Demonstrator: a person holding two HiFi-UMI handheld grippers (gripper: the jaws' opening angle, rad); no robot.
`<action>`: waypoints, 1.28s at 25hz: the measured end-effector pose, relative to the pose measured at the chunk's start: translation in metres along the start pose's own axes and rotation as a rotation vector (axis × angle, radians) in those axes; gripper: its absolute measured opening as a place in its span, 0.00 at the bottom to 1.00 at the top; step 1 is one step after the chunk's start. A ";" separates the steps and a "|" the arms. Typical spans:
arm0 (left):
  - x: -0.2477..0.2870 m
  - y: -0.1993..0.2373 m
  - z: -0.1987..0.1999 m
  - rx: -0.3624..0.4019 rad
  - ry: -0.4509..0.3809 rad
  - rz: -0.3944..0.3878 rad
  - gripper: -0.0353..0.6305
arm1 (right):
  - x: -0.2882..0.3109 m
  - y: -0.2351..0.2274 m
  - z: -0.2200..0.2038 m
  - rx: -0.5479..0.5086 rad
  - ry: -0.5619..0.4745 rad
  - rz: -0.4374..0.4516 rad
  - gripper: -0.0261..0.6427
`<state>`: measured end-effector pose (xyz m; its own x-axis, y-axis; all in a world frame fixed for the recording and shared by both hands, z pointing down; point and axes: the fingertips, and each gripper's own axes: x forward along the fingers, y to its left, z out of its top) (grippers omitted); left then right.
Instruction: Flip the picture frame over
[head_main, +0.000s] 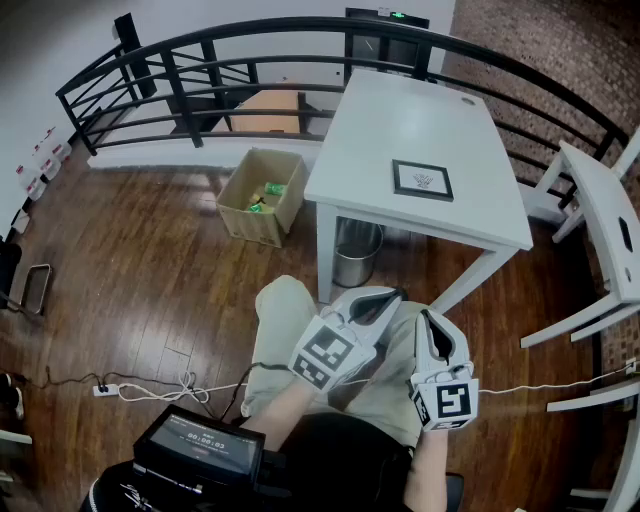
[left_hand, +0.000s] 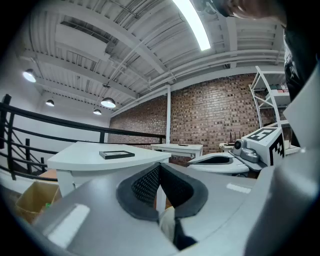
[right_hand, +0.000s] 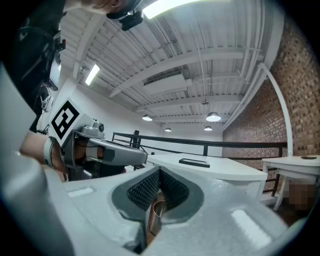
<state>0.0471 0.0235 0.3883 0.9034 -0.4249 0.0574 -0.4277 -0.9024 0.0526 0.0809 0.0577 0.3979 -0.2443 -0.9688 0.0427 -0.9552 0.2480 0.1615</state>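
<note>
A black picture frame (head_main: 422, 180) lies flat on the white table (head_main: 400, 120), picture side up, near the table's front right part. It shows small in the left gripper view (left_hand: 116, 154) and the right gripper view (right_hand: 194, 162). Both grippers are held low in front of the person's lap, short of the table. My left gripper (head_main: 388, 297) is shut with nothing in it, its jaw tips meeting (left_hand: 159, 170). My right gripper (head_main: 428, 318) is shut too, also empty (right_hand: 159, 172). Both point level toward the table.
A metal bin (head_main: 357, 251) stands under the table. A cardboard box (head_main: 262, 195) with items sits on the wood floor to its left. A black railing (head_main: 200, 60) curves behind. White furniture (head_main: 600, 220) stands at the right. A cable and power strip (head_main: 105, 389) lie on the floor.
</note>
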 end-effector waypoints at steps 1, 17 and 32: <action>-0.003 -0.002 -0.003 -0.007 0.004 0.000 0.08 | -0.004 0.002 -0.001 0.007 0.004 -0.001 0.03; -0.014 0.006 -0.012 0.008 0.020 0.018 0.08 | 0.000 -0.001 -0.010 0.022 0.022 0.001 0.03; 0.009 0.032 -0.013 0.008 0.017 0.023 0.08 | 0.030 -0.022 -0.015 0.026 0.025 0.015 0.03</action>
<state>0.0413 -0.0079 0.4039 0.8927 -0.4443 0.0757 -0.4481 -0.8930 0.0430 0.0972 0.0236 0.4103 -0.2547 -0.9645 0.0697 -0.9555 0.2621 0.1353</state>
